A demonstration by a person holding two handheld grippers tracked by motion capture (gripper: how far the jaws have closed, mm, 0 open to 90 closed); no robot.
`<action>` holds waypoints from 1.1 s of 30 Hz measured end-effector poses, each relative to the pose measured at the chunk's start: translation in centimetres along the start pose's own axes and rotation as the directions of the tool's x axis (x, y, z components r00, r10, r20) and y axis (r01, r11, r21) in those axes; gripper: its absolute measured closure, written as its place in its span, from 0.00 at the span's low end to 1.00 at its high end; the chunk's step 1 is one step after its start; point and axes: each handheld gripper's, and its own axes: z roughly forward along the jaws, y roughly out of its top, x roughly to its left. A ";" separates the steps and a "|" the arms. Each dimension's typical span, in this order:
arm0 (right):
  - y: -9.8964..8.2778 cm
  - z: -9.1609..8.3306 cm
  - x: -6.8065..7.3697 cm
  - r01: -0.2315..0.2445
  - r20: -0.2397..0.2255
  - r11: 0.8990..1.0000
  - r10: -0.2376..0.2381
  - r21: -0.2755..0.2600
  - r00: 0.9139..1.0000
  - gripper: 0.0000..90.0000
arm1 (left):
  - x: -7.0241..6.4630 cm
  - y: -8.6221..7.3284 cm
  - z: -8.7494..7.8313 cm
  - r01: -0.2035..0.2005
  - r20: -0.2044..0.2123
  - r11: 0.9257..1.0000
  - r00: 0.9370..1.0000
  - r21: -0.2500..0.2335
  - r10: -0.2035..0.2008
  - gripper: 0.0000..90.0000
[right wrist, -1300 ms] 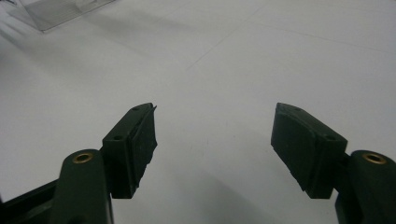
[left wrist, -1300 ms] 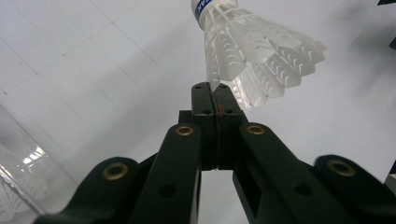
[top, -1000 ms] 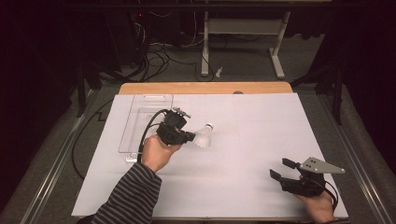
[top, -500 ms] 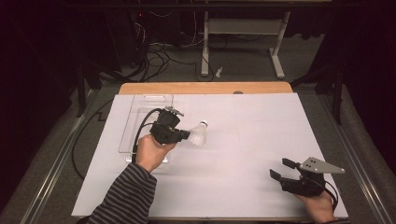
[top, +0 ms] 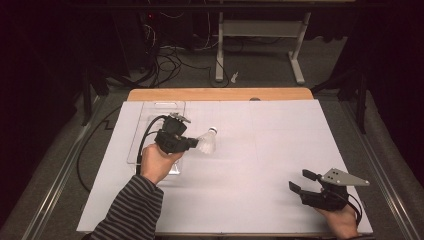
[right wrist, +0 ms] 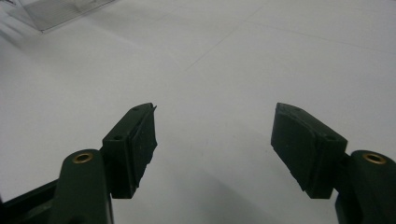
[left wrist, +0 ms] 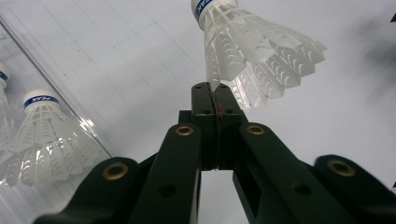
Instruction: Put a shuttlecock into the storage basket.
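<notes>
A white feathered shuttlecock with a blue-banded cork (top: 207, 141) is hanging left of centre in the high view, its skirt edge pinched between the closed jaws of the left gripper (top: 192, 144) above the white paper-covered table (top: 260, 165). Just left of it, a clear plastic tray (top: 162, 107) is holding another white shuttlecock (left wrist: 39, 133). At lower right, the right gripper (top: 300, 182) is resting with jaws standing wide and nothing between them.

The tray's shuttlecock (left wrist: 39, 126) has a blue band seemingly reading "PEAK".
</notes>
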 end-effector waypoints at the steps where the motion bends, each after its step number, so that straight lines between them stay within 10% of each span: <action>1: 0.0 0.0 0.0 0.000 0.000 1.000 0.000 0.000 1.000 0.35 | 0.1 -0.1 -0.1 0.001 0.001 1.000 1.000 0.000 -0.001 1.00; 33: 0.0 0.0 0.0 0.000 0.001 1.000 0.000 0.001 1.000 0.35 | 1.6 -1.5 -1.8 0.044 -0.023 0.999 0.999 -0.029 -0.045 1.00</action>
